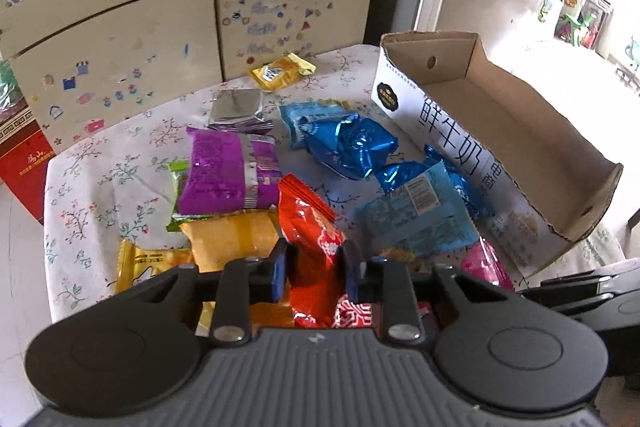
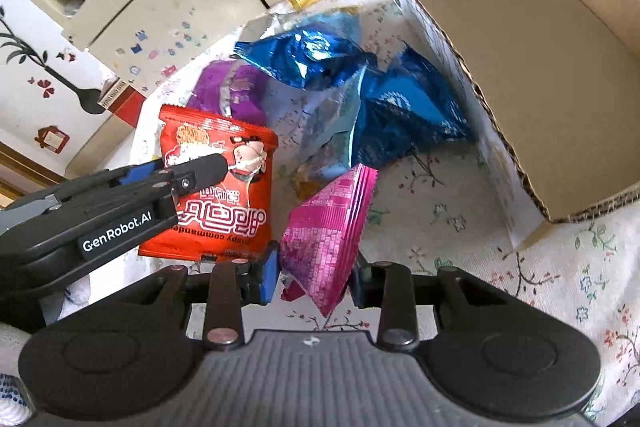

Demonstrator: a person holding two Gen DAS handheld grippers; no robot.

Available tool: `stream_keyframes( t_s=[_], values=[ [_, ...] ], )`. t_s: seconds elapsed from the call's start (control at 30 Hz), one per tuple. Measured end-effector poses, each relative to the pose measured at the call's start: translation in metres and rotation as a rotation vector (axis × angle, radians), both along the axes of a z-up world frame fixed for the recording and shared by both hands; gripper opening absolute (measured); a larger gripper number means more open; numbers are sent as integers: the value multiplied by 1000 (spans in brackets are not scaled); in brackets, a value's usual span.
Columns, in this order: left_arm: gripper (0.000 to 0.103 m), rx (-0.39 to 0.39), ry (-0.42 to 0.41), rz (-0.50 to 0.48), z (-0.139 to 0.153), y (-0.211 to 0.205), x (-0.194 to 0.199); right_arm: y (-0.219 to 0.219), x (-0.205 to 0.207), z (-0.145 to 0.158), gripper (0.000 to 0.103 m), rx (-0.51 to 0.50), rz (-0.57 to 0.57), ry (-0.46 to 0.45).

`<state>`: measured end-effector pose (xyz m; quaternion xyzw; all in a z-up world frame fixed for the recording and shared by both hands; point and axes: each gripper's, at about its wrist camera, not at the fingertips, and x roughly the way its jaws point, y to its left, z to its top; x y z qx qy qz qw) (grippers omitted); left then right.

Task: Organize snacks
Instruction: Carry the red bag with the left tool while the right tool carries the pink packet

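My left gripper (image 1: pixel 314 269) is shut on a red snack packet (image 1: pixel 310 227), held above the pile; the packet also shows in the right wrist view (image 2: pixel 218 187) with the left gripper's fingers (image 2: pixel 200 169) clamped on it. My right gripper (image 2: pixel 314 277) is shut on a pink foil packet (image 2: pixel 324 227), also seen in the left wrist view (image 1: pixel 486 261). An open, empty cardboard box (image 1: pixel 520 131) (image 2: pixel 540 39) stands to the right. Blue packets (image 1: pixel 348 143) (image 2: pixel 400 107), a purple one (image 1: pixel 228 171) and yellow ones (image 1: pixel 232 237) lie on the floral tablecloth (image 1: pixel 88 203).
A silver packet (image 1: pixel 238 109) and a small yellow packet (image 1: pixel 282 71) lie near the table's far edge. A cream cabinet with stickers (image 1: pixel 160 39) stands behind the table. A red box (image 1: pixel 20 163) sits on the floor at left.
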<state>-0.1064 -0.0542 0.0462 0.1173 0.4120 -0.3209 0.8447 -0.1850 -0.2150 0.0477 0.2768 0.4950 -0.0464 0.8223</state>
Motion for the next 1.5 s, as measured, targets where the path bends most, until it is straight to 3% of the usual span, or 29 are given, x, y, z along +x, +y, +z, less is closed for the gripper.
stream_keyframes(
  t_s=[0.3,0.47,0.63,0.73,0.93,1.23,1.37,1.5],
  values=[
    [22,-37,16,7,7,11,1,4,7,2,41,-16,14,-12],
    [26,18,47,-7,-7,3,0,3,6,1,41,-19,3,1],
    [39,100,23,-47,-21,-8,-8,1,5,0,41,-26,-9,14],
    [36,134,-14,-55,-25,-10,-14,-2,5,-1,41,-21,-18,17],
    [25,67,-38,-58,-11,-5,-17,-4,2,5,41,-6,-16,-17],
    [22,30,-44,-61,0,-4,-18,-8,3,14,41,-1,-24,-58],
    [27,79,-13,-75,-15,-9,-19,-8,4,12,40,-7,-23,-52],
    [33,137,-52,-88,-25,-16,-25,-7,4,12,40,-10,-18,-50]
  ],
)
